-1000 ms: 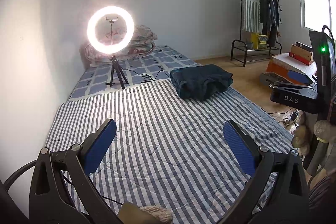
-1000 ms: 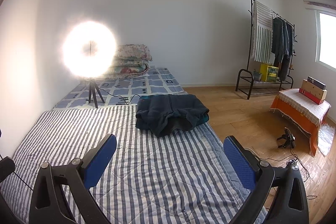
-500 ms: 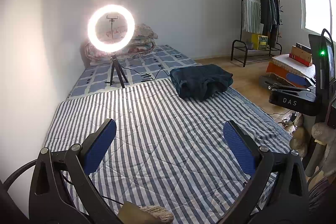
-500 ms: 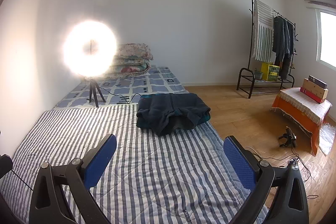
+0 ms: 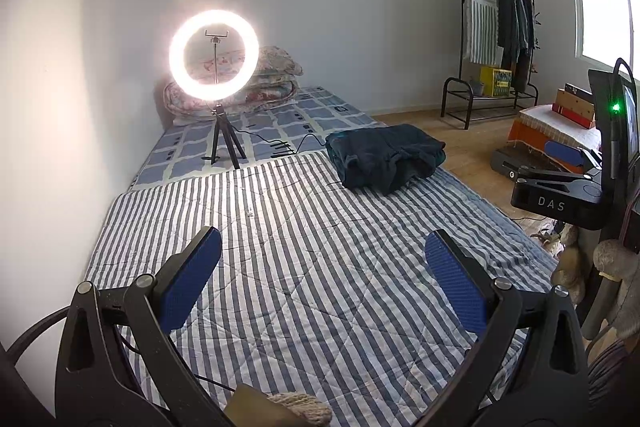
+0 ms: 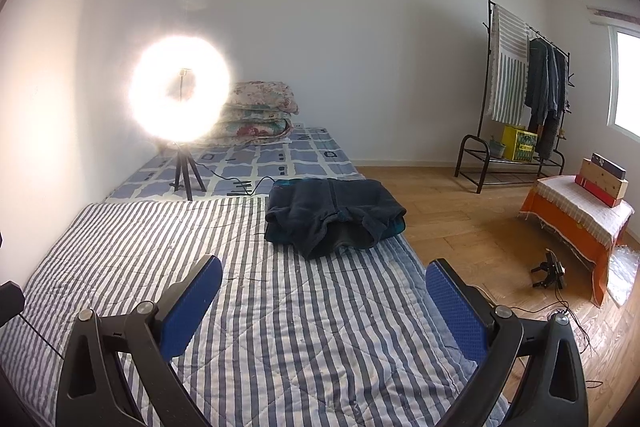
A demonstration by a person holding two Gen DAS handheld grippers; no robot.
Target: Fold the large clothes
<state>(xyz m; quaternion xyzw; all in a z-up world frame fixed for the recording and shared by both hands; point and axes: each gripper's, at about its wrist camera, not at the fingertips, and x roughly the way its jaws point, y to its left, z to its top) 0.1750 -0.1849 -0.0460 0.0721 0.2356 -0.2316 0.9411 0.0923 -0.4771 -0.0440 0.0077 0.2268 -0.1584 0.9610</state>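
**Both grippers spread wide above the striped bed, folded garment at the far edge**

Nearest the lens in the left wrist view, the left gripper (image 5: pixel 322 277) has its blue-padded fingers (image 5: pixel 191 279) splayed far apart, with nothing between them; only the striped quilt (image 5: pixel 320 267) shows in the gap. At 6 o'clock, at the bottom edge, a tan object with a knitted end is partly cut off and cannot be identified. At 3 o'clock, off the side of the bed, a black device lettered "DAS" (image 5: pixel 556 201) is seen, with a green light above it.

In the right wrist view, the right gripper (image 6: pixel 322 301) is likewise spread wide and empty, above the same quilt (image 6: pixel 280 307).

Farther out, the dark folded garment (image 5: pixel 384 157) (image 6: pixel 334 215) lies at about 1 o'clock in the left view and 12 o'clock in the right, on the far right-hand corner of the striped quilt, well apart from both grippers. A teal layer shows at its edges.

Beyond it, at 11 o'clock, a lit ring light (image 5: pixel 214 54) (image 6: pixel 181 89) on a tripod stands on a blue checked sheet (image 5: pixel 256 131), in front of a stack of floral quilts (image 6: pixel 260 113) against the wall. At 2 o'clock, a black clothes rack (image 6: pixel 520 87) stands on the wooden floor (image 6: pixel 460 223), and an orange-draped stool (image 6: pixel 576 211) carries boxes.
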